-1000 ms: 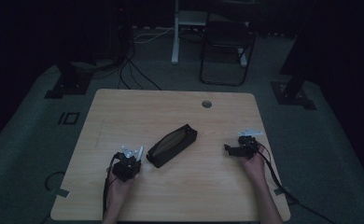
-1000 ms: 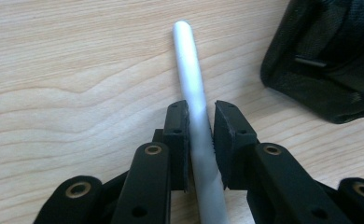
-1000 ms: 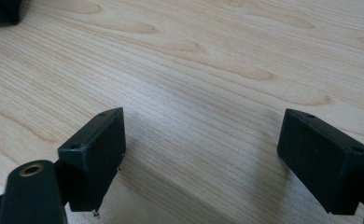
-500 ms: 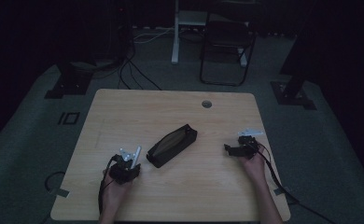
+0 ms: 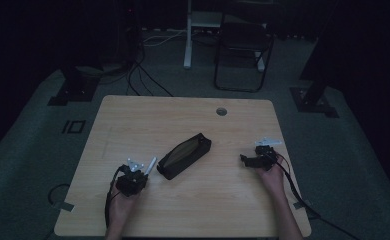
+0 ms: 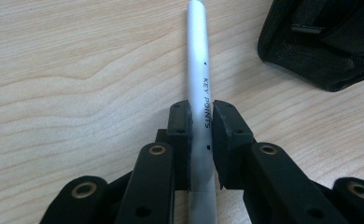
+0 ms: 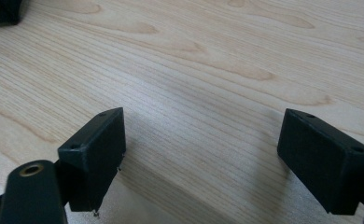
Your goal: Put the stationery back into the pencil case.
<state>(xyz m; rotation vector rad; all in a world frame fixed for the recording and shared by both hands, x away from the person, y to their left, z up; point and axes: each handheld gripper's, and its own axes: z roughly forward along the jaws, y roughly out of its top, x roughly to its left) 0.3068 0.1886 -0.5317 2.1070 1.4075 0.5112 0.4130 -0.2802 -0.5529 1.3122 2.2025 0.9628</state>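
Left gripper (image 6: 199,135) clamps pen (image 6: 199,70) over wooden table (image 5: 193,210); dim room.

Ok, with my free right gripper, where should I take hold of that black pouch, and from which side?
Probably the near-right long edge of the black pouch, about midway along. It lies flat and slanted on the table, its long side facing the open right gripper, so come in from the right with the jaws across the rim. The left gripper is shut on the pen beside the lower-left end, so avoid that end.
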